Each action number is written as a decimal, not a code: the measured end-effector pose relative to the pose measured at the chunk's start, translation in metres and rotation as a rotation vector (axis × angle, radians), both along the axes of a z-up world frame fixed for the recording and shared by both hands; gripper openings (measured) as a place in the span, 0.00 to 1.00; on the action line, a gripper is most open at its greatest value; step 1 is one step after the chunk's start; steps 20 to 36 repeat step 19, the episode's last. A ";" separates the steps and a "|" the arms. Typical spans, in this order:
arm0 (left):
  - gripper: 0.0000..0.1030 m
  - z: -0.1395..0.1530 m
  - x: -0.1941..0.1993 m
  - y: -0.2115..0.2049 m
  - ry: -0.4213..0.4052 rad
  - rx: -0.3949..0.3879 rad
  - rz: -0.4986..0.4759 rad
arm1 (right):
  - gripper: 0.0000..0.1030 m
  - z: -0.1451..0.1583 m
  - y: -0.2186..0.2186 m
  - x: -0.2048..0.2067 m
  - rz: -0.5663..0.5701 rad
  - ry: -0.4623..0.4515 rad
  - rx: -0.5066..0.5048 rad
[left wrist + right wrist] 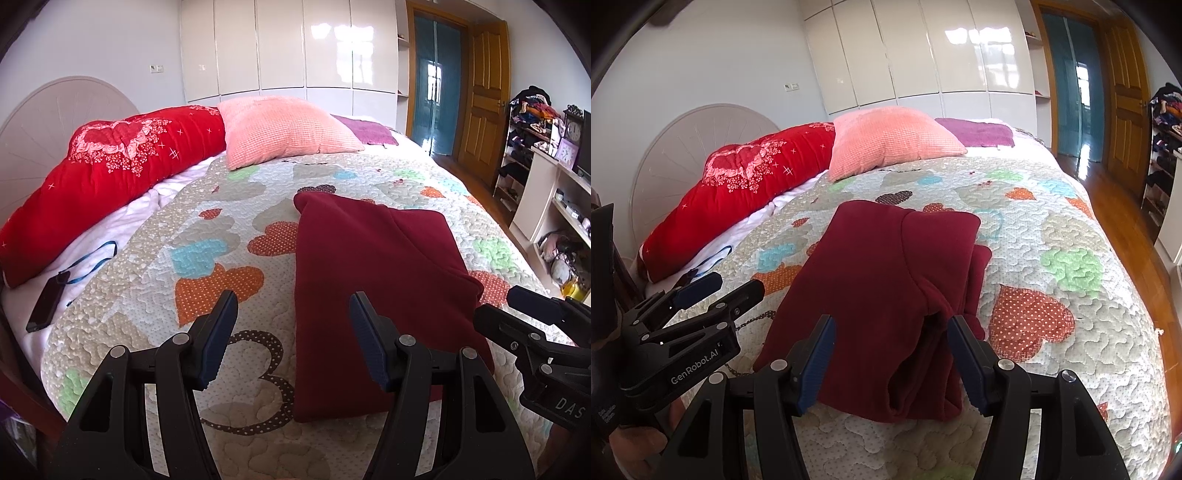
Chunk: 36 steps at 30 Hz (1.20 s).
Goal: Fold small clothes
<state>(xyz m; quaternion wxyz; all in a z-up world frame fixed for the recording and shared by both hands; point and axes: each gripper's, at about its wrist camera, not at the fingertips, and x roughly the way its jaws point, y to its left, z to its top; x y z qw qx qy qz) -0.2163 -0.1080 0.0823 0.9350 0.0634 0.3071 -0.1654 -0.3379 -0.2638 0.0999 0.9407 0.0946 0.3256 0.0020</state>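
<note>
Folded maroon garment laid flat on quilt. Left gripper and right gripper held spread, nothing gripped, above garment's near edge.

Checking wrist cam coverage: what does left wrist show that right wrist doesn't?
Left wrist only: a black phone with a blue lanyard on the white sheet, and shelving with a clock at far right. Right wrist only: the garment's layered open end near the right gripper. Both: the folded maroon garment on the heart quilt, pink pillow, red bolster, both grippers open.
</note>
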 end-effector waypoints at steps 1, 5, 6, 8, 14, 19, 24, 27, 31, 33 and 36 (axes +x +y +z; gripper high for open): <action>0.61 0.000 0.000 0.000 0.002 0.000 -0.001 | 0.59 0.000 0.000 0.000 0.001 0.000 0.001; 0.61 -0.001 0.001 -0.001 0.005 0.002 -0.004 | 0.59 0.000 0.002 -0.001 0.004 -0.002 0.003; 0.61 -0.001 0.001 -0.002 0.006 0.004 -0.005 | 0.59 0.000 0.002 -0.001 0.005 -0.002 0.002; 0.61 -0.002 0.001 -0.003 0.005 0.007 -0.007 | 0.59 0.000 0.003 -0.001 0.006 -0.002 0.002; 0.61 0.001 -0.002 -0.001 -0.022 -0.024 -0.030 | 0.59 -0.001 0.003 0.002 0.014 0.007 0.006; 0.61 0.002 0.004 0.004 -0.013 -0.039 -0.027 | 0.59 -0.003 -0.001 0.003 0.012 0.011 0.012; 0.61 0.002 0.004 0.004 -0.013 -0.039 -0.027 | 0.59 -0.003 -0.001 0.003 0.012 0.011 0.012; 0.61 0.002 0.004 0.004 -0.013 -0.039 -0.027 | 0.59 -0.003 -0.001 0.003 0.012 0.011 0.012; 0.61 0.002 0.004 0.004 -0.013 -0.039 -0.027 | 0.59 -0.003 -0.001 0.003 0.012 0.011 0.012; 0.61 0.002 0.004 0.004 -0.013 -0.039 -0.027 | 0.59 -0.003 -0.001 0.003 0.012 0.011 0.012; 0.61 0.002 0.004 0.004 -0.013 -0.039 -0.027 | 0.59 -0.003 -0.001 0.003 0.012 0.011 0.012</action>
